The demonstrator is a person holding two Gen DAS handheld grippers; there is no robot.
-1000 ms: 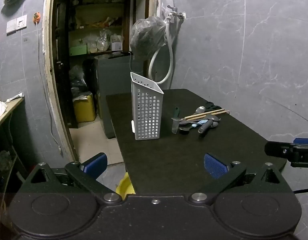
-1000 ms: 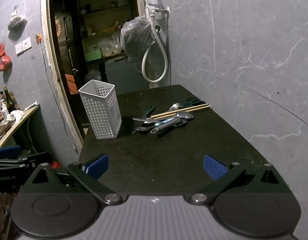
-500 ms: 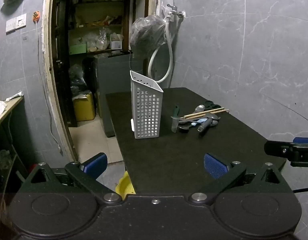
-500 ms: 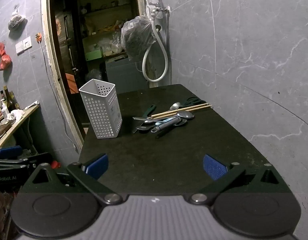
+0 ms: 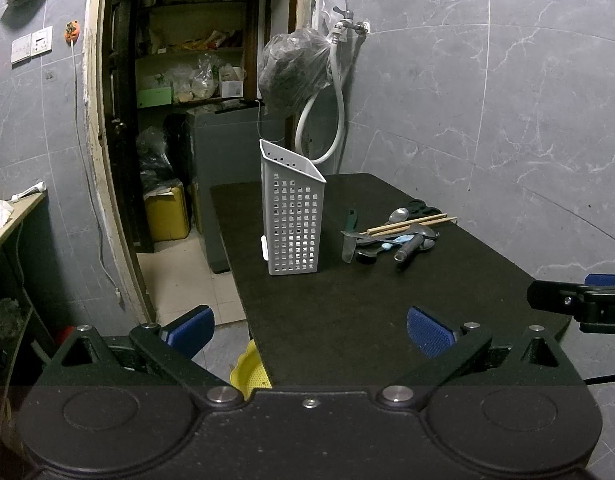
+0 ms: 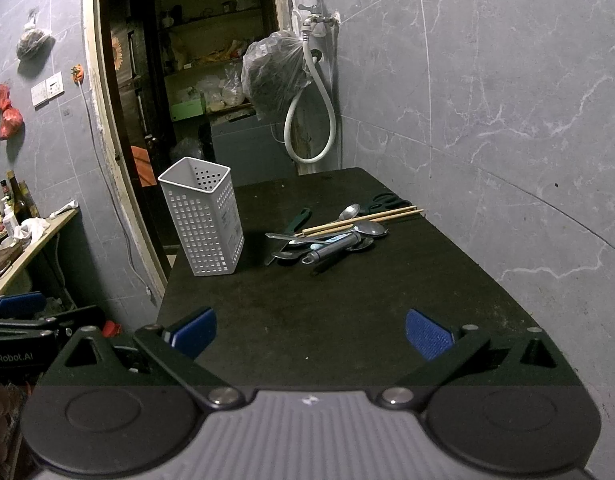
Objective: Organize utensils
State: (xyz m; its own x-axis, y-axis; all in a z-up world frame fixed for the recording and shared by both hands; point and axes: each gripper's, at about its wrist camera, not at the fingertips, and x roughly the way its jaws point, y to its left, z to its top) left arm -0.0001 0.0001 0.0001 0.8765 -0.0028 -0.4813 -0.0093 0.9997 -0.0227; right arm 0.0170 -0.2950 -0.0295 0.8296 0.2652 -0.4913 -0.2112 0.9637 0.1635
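Left gripper [image 5: 309, 330]: hanging over the near edge of the table [image 5: 347, 312], low centre of the left wrist view, jaws spread wide and holding nothing.

Right gripper [image 6: 311, 330]: sitting at the bottom of the right wrist view, jaws equally wide apart and empty, pointing up the table toward the pile.

Caddy [image 6: 203, 220]: standing upright at centre-left of the right wrist view, a white perforated holder near the table's left edge, apparently empty as far as its open top is showing.

Utensils [image 6: 335, 232]: lying in a loose heap at mid-frame, just right of the caddy and apart from it. Chopsticks [image 6: 359, 218] are crossing over spoons [image 6: 369, 229], with a dark-handled tool [image 6: 331, 249] in front and a green-handled knife [image 6: 293, 224] at the left end. Scissors [image 6: 387, 200], I think, are lying behind, though it is dim there.

Risk, pile: the pieces are overlapping, so pinching one is likely to drag or flick its neighbours.

Risk, caddy: it is tall, light-looking and close to the edge; a nudge while dropping something in could tip it floorward.

Risk, knife: its blade is pointing toward the caddy, so a grab there rather than on the handle could slip.
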